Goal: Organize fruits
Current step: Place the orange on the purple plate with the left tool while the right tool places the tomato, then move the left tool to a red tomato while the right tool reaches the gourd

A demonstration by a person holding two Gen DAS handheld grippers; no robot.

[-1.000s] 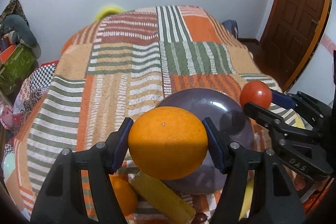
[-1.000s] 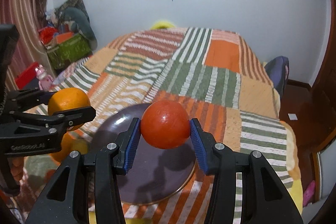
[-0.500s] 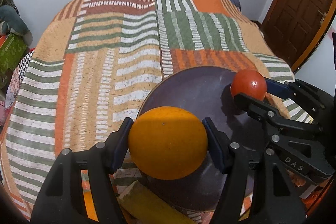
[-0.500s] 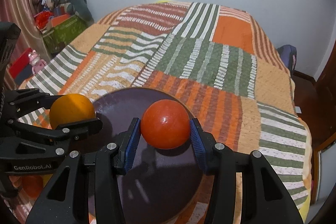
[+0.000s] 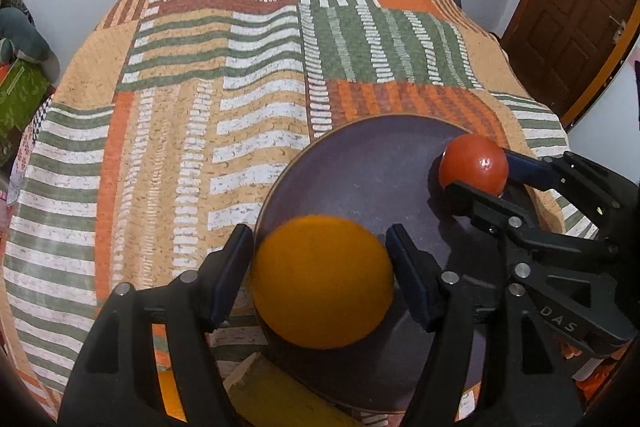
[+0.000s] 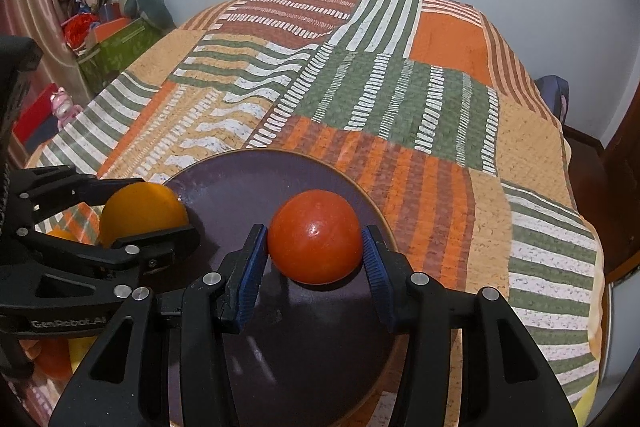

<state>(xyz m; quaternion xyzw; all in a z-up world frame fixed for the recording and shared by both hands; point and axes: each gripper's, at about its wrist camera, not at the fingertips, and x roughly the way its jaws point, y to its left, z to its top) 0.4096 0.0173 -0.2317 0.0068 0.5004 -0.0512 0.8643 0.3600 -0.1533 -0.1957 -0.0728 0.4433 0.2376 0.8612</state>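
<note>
Orange point(image 5: 322, 281) round, no long axis to read; blurred in the left wrist view. It sits between the blue pads of the left gripper point(image 5: 320, 271), at the near-left edge of the dark purple plate point(image 5: 360, 163), overlapping the rim. Pads look pressed to both sides of the fruit; whether it rests on the plate cannot be told.

Red tomato point(image 6: 315, 237) also round, glossy highlight on top. Right gripper point(image 6: 316, 251) closed on it, one blue pad against each side, over the plate's far-right part. From the left wrist view the tomato point(image 5: 473, 167) is near the plate's right rim, well apart from the orange.

From the right wrist view the left gripper point(image 6: 132, 227) comes in from the left, the orange point(image 6: 142, 213) at the plate's point(image 6: 248, 179) left rim.

Plate's middle and far part bare. Plate lies on a striped patchwork bedspread point(image 5: 200, 99), with wide open cloth beyond and to the left. A yellow piece point(image 5: 276, 395) lies just beside the plate's near rim, and another orange fruit point(image 6: 60, 235) lies behind the left gripper
</note>
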